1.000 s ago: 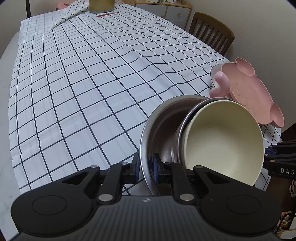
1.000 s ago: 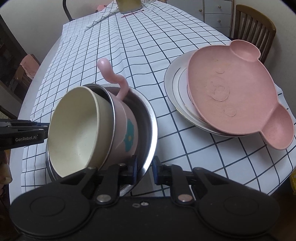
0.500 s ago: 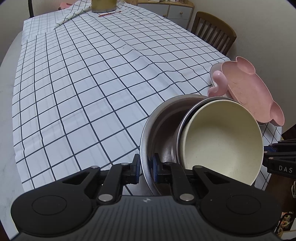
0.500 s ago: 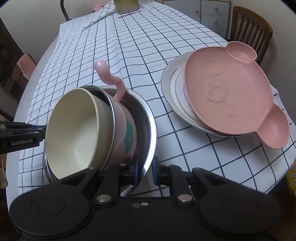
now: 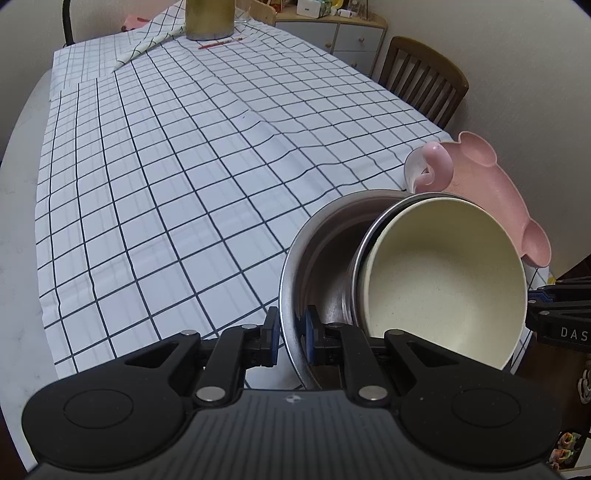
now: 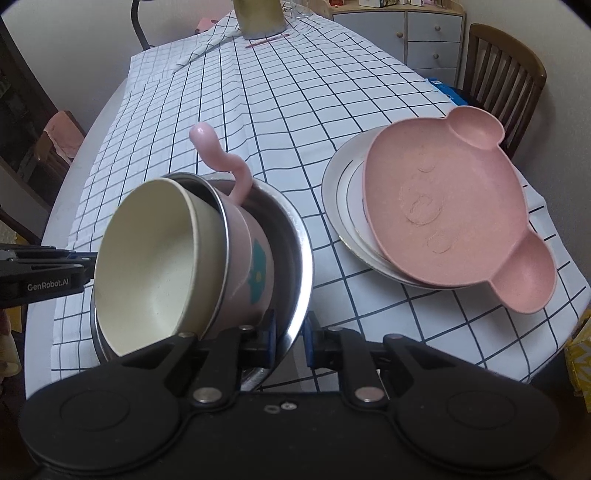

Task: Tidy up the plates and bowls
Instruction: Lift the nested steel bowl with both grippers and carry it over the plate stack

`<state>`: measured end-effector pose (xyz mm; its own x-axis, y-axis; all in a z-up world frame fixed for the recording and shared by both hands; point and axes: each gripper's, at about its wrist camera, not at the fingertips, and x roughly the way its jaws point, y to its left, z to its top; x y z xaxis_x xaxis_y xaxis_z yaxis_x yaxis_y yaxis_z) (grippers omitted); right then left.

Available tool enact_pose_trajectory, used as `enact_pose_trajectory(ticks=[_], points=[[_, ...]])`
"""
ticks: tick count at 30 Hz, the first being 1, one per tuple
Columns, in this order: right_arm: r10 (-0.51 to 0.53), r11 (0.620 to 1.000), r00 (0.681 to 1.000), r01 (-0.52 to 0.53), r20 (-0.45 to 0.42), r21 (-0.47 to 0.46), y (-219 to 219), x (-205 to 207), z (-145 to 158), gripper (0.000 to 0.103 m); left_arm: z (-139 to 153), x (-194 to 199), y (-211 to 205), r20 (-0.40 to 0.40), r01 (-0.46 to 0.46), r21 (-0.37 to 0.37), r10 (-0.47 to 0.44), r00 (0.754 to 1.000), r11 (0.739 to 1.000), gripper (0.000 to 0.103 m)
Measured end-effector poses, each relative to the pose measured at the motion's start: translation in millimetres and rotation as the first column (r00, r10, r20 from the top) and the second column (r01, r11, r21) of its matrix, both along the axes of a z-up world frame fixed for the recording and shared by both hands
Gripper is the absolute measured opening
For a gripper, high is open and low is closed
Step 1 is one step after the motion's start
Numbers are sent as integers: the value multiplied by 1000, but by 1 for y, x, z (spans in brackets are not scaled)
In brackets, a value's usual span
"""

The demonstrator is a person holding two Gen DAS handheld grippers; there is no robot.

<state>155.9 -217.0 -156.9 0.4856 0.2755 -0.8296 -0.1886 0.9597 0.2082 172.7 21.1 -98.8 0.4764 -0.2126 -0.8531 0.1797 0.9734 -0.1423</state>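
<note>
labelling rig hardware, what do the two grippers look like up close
Both the left gripper and the right gripper have matte black bodies, round discs on each side, silver pivot bolts and black fingers tipped with blue pads. White lettering marks their sides. No cables or sleeves show.

A checked tablecloth (image 5: pixel 184 166) fills the frame, with a gold canister (image 5: pixel 209 18) and red pencil (image 5: pixel 220 43) at top centre, a wooden chair (image 5: pixel 424 88) and grey drawers (image 6: pixel 432 37) upper right.

Both wrist views look down closely, perhaps from opposite sides, sharing the steel bowl (image 5: pixel 321 258).
</note>
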Motion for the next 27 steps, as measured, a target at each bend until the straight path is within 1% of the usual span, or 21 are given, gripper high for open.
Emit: enact_pose_trajectory(ticks=[6,12,18,24,27], points=[[-19,1000,1000,19,9,16,-15,1,18,14,17,2,-14,17,9,-8,-8,1000,1000,12],[-32,999,999,32,28,13,-35,2,34,14,30,13,-37,37,27,-4,-27,999,1000,12],[-61,998,998,60,35,28,-64,10,41,14,38,30,-69,50,50,-1,-50,998,999,13],[-91,996,995,90,43,23,-98,23,43,14,42,53,-110,71,78,12,-79,994,997,13],[-108,994,993,107,48,20,-115,30,45,14,42,66,-129,75,84,5,-85,994,996,13]])
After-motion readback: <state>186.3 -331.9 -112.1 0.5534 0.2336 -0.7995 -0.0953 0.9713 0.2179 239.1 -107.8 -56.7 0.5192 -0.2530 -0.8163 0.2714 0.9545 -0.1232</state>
